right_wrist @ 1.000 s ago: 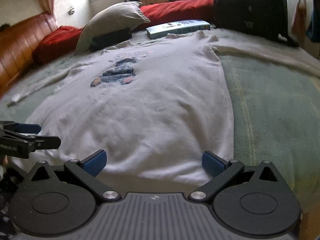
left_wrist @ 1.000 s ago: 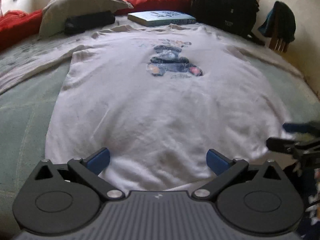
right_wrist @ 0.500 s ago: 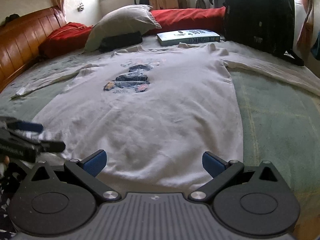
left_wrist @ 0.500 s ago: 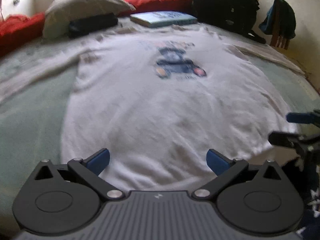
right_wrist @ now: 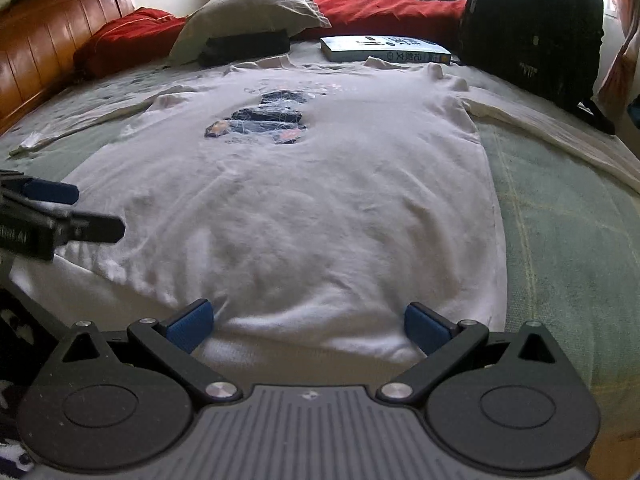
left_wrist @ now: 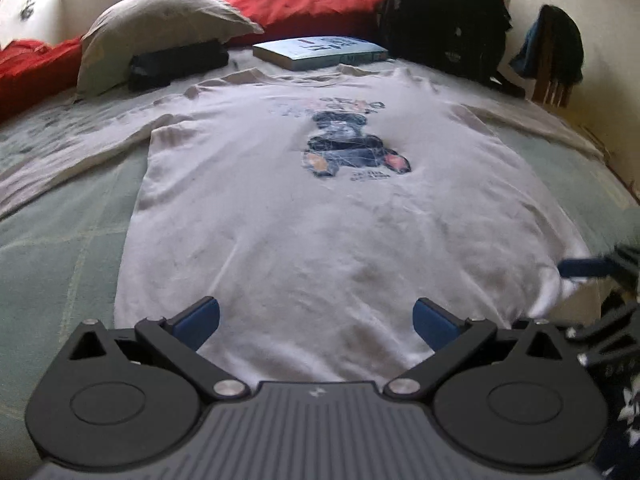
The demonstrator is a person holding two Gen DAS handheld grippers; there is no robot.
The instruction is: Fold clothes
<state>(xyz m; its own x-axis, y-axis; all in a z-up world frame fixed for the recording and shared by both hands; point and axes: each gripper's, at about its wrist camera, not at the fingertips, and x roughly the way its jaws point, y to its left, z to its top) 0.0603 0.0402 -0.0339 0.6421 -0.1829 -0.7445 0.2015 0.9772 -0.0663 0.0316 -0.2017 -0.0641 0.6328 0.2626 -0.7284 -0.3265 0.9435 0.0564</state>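
A white long-sleeved shirt (left_wrist: 320,216) with a dark bear print (left_wrist: 352,148) lies flat, front up, on a pale green bedspread (right_wrist: 560,240), its sleeves spread to either side. The left gripper (left_wrist: 316,322) hovers at the shirt's hem with its blue-padded fingers (left_wrist: 198,320) spread wide, holding nothing. The right gripper (right_wrist: 310,326) sits at the same hem, toward the shirt's other corner, jaws equally wide and empty. Beyond the shirt's collar lie a blue book (right_wrist: 384,50), a grey pillow (right_wrist: 252,12) and a black backpack (right_wrist: 532,28).
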